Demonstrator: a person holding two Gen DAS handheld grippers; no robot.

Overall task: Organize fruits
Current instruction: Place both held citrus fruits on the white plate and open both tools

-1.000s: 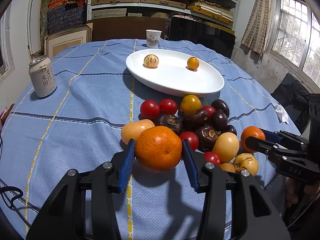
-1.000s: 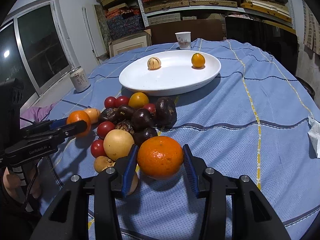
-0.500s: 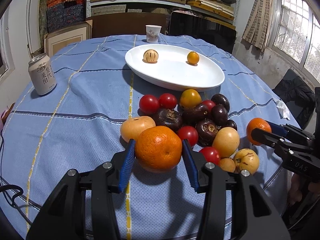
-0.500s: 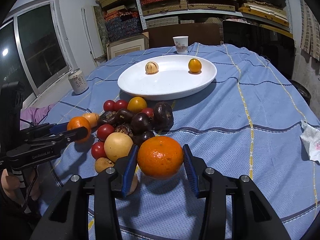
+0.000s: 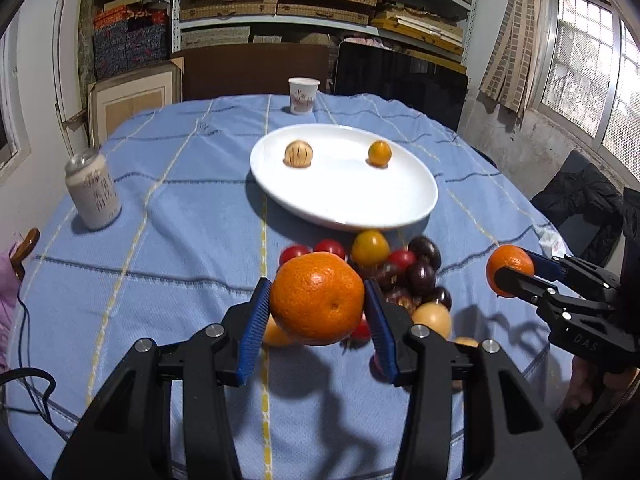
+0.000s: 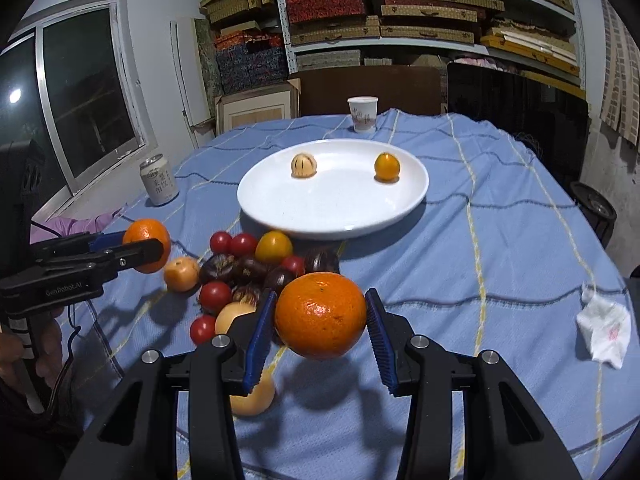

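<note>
At lower centre of both wrist views, the left gripper (image 5: 318,310) and right gripper (image 6: 320,320) are pinching oranges, apparently lifting them clear of the pile (image 5: 400,276), ready for the plate (image 5: 400,216)

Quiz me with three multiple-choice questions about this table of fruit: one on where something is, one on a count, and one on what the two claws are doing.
1. Where is the drink can?
A. on the white plate
B. on the blue tablecloth, apart from the plate
C. in the fruit pile

2. How many fruits lie on the white plate?
A. none
B. two
C. five

3. What are the claws doing?
A. each grips an orange
B. both are empty
C. one grips the paper cup

Answers:
1. B: the can stands alone on the blue tablecloth, well to the side of the plate.
2. B: only a pale striped fruit and a small orange fruit lie there.
3. A: the left claw clamps one orange, and the right claw clamps another orange.
</note>
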